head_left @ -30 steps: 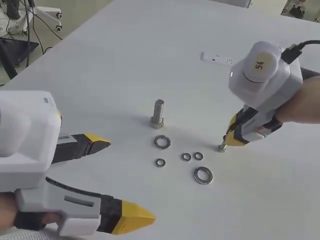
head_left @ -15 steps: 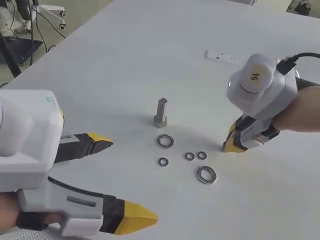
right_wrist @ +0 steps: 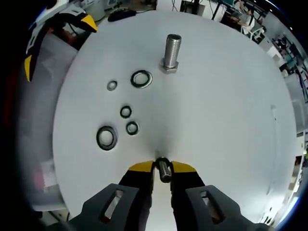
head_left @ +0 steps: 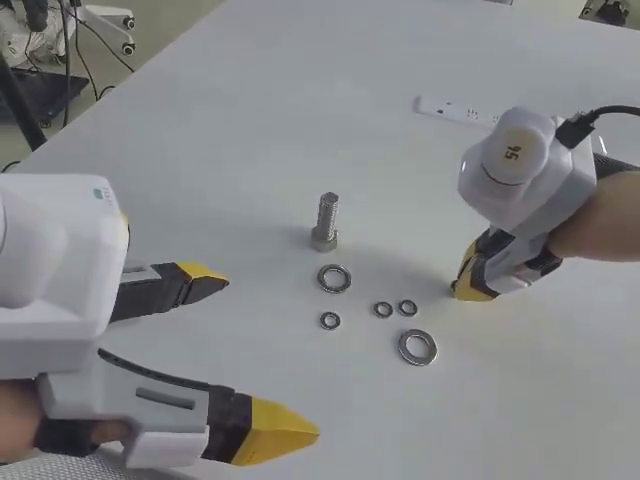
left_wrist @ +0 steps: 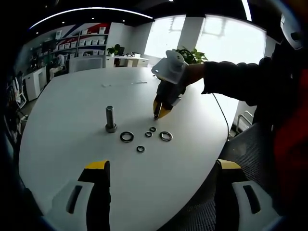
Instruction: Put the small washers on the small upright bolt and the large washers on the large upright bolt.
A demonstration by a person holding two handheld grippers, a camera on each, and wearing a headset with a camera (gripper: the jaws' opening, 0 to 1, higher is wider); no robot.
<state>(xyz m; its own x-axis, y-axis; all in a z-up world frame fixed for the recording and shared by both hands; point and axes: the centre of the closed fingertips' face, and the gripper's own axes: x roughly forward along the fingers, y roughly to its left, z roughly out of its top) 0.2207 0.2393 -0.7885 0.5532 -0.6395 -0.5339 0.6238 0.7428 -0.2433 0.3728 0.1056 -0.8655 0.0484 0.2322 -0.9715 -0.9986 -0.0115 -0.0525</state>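
1. In the right gripper view, the right gripper has its jaws narrowed around the small bolt, which sits pinched between the yellow tips close to the white worktop.
2. The head view looks at the same gripper from above, tips down at the worktop. The jaws hide the small bolt here, so this view cannot tell the grip.
3. The large bolt stands upright on its head near the middle of the worktop, with nothing on its thread.
4. In the head view, two large washers lie flat. One is just in front of the large bolt, and the other is nearer the person.
5. Three small washers lie flat between the large ones. Two are close together and the third is off to the left.
6. The left gripper hangs near the worktop edge, well apart from the washers, with its jaws spread wide and holding nothing.
7. The left gripper view takes in the whole layout, including the right gripper standing steeply just beyond the washers. The right gripper view catches the left gripper's yellow tips at its upper left.
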